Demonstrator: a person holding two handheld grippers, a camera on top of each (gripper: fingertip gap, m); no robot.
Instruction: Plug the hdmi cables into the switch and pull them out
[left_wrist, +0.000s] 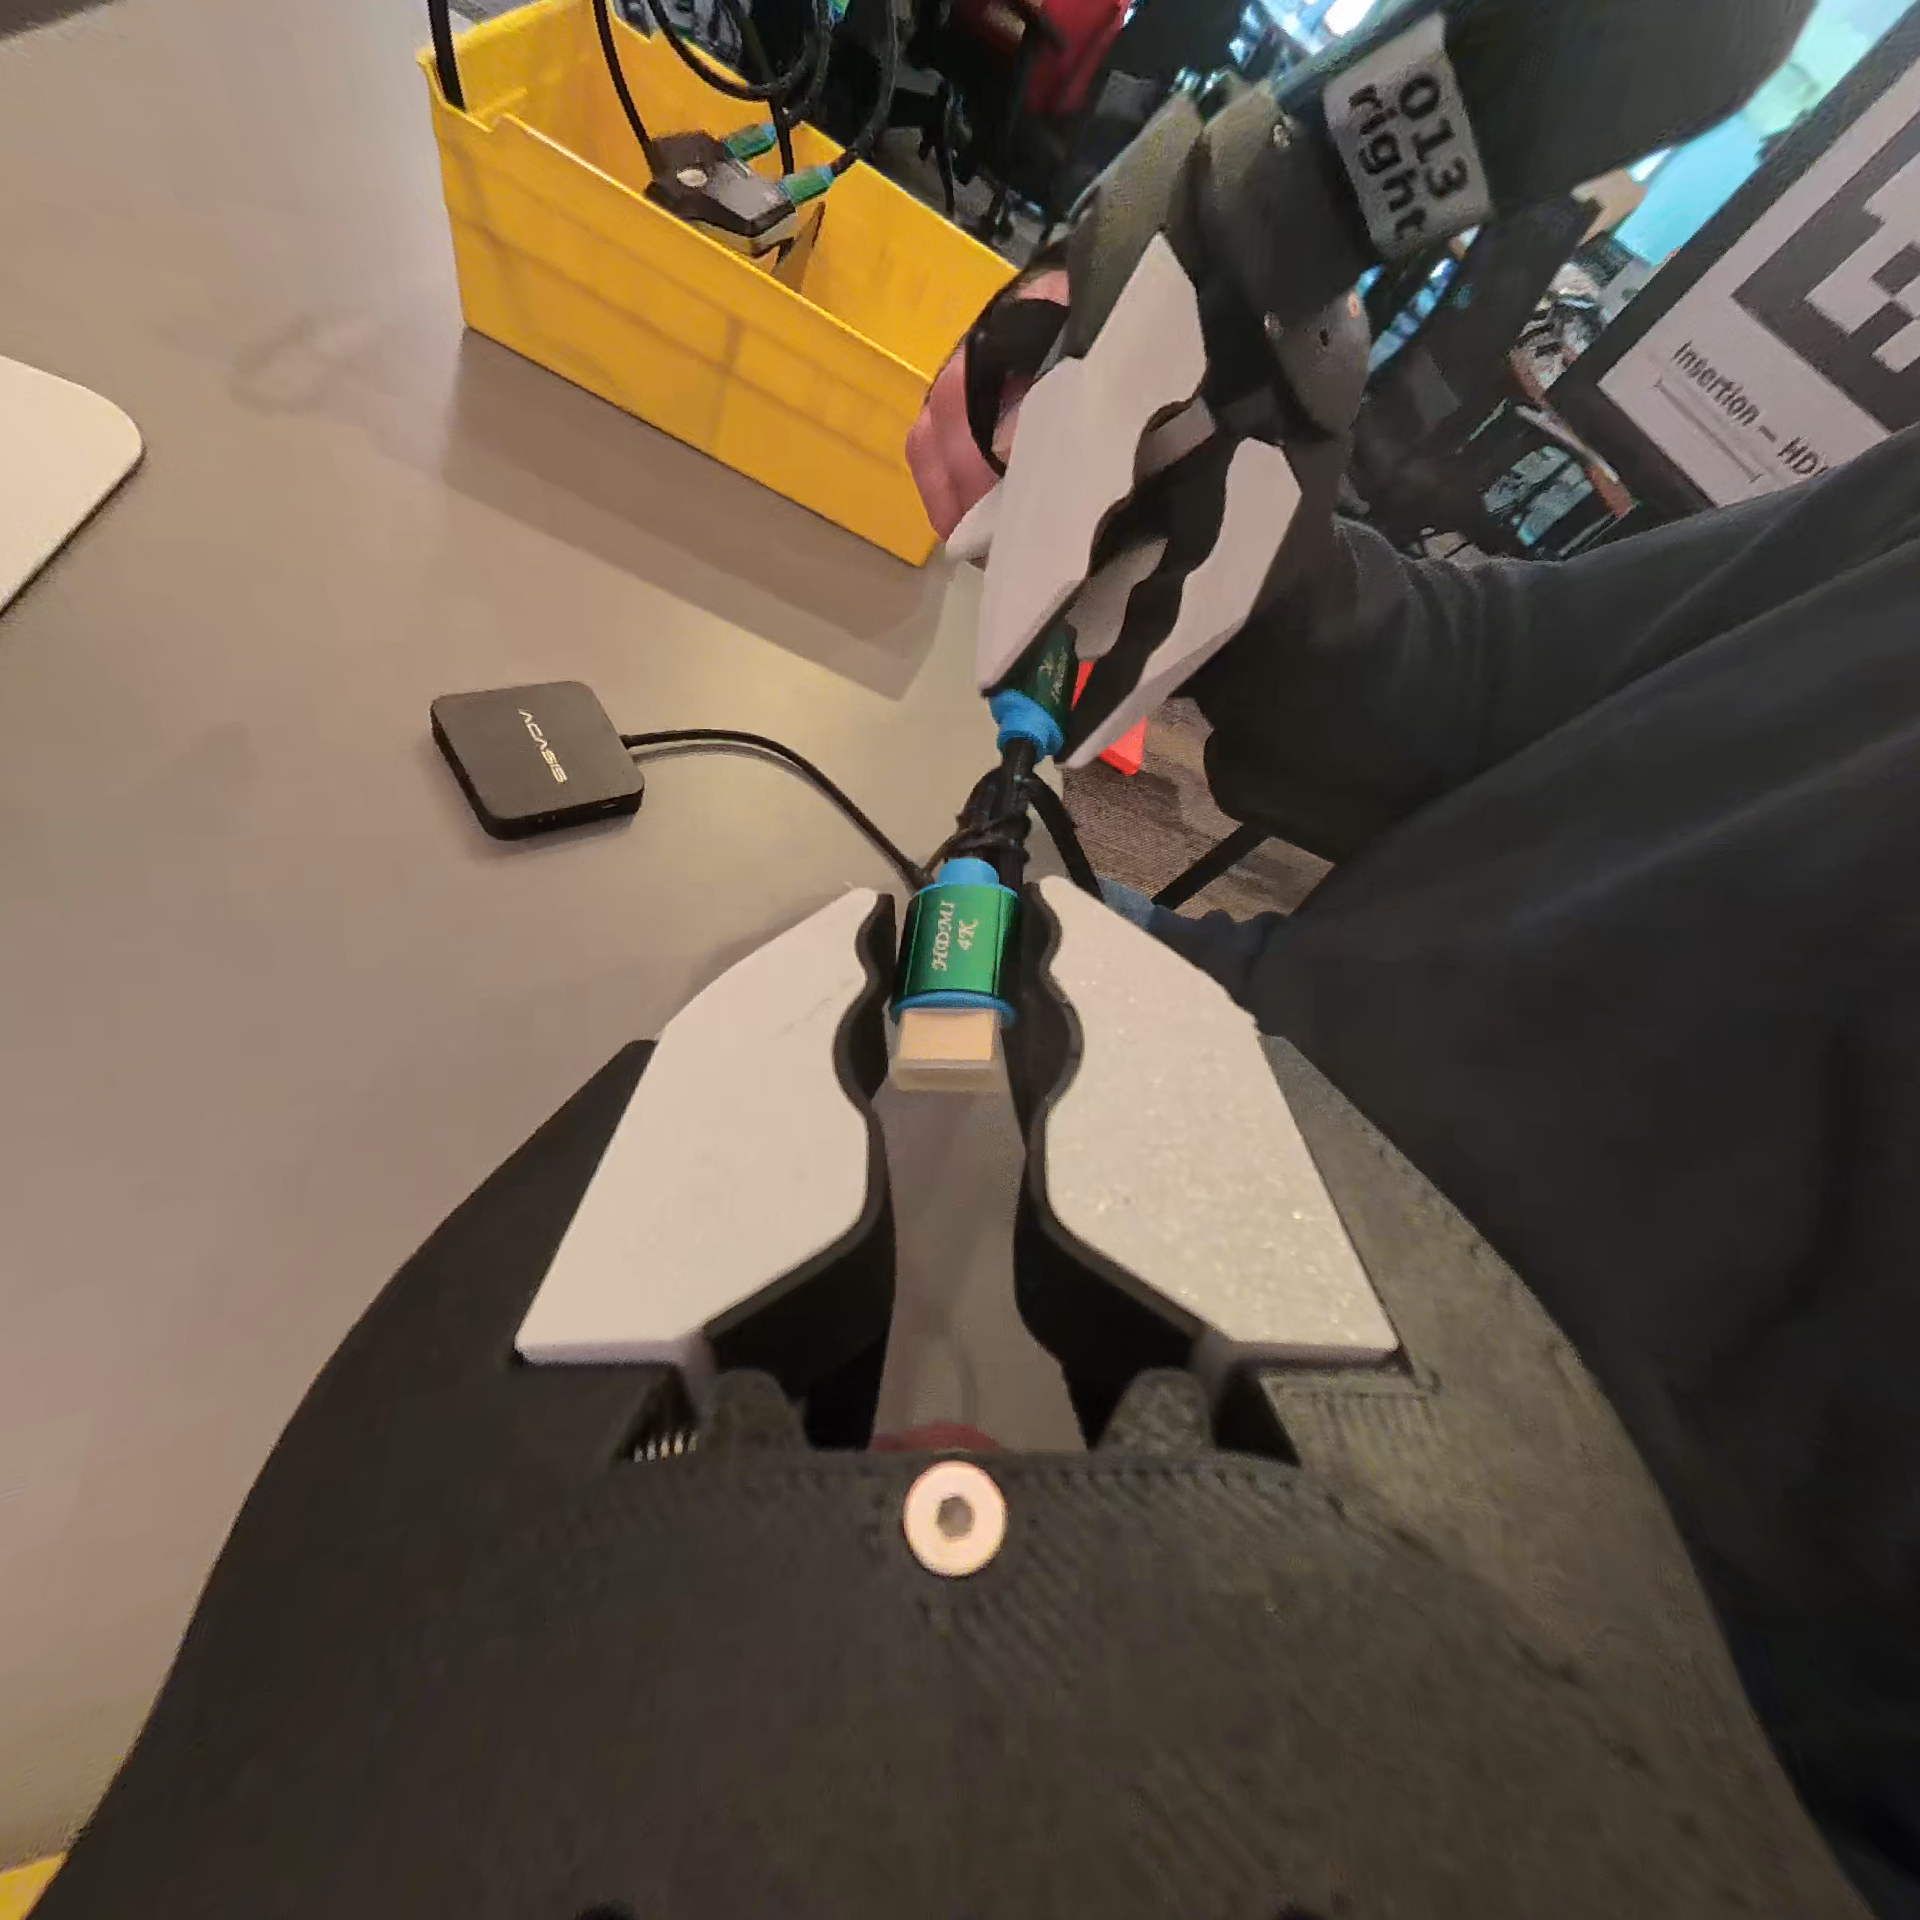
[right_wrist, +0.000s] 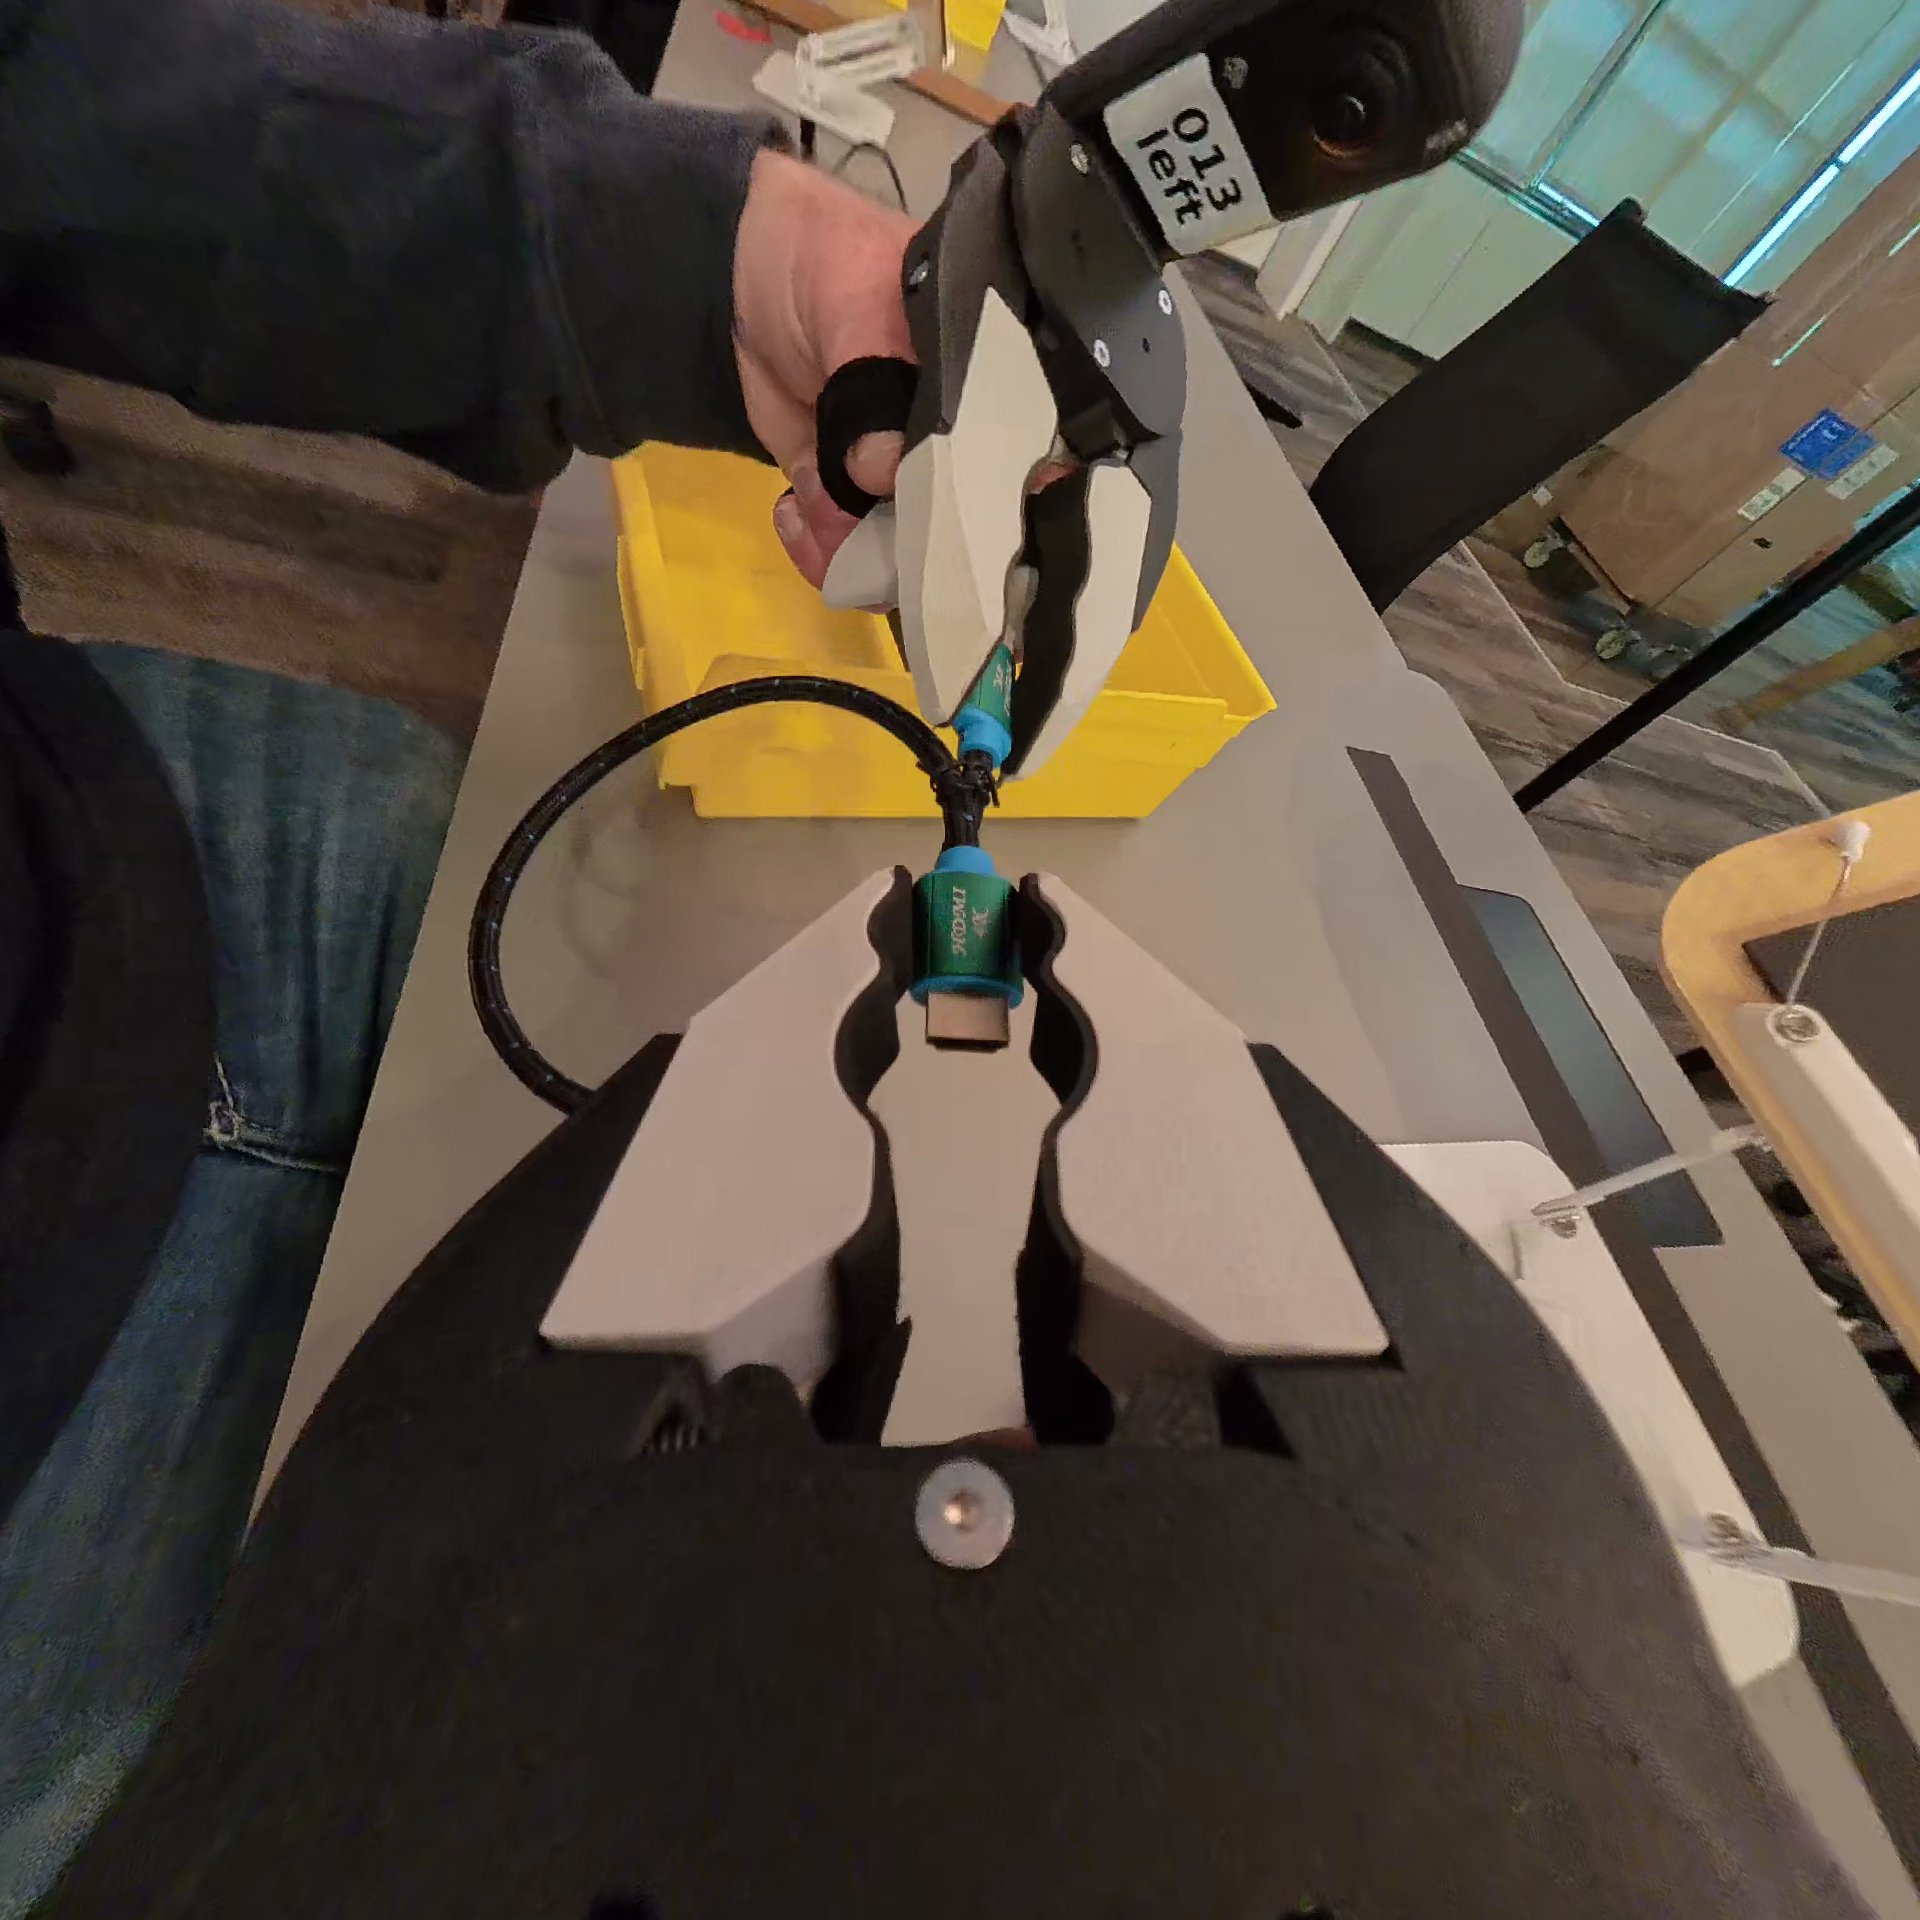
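Both grippers are clamped on opposite ends of the same short braided HDMI cable (right_wrist: 520, 894), up off the table. The left gripper (left_wrist: 956, 966) is pinched narrow around a green plug (left_wrist: 951, 956) whose metal tip points back at its own camera. The right gripper (right_wrist: 961, 945) holds the other green plug (right_wrist: 961, 940) the same way. The black switch (left_wrist: 535, 756) sits at about 10 o'clock from the left claw, well apart. A yellow bin (left_wrist: 665, 281) is up at 12.

Biggest risk is probably orientation: both tips face the wrong way, so regripping could drop a plug. The stiff looped cable might also shove the light switch around.
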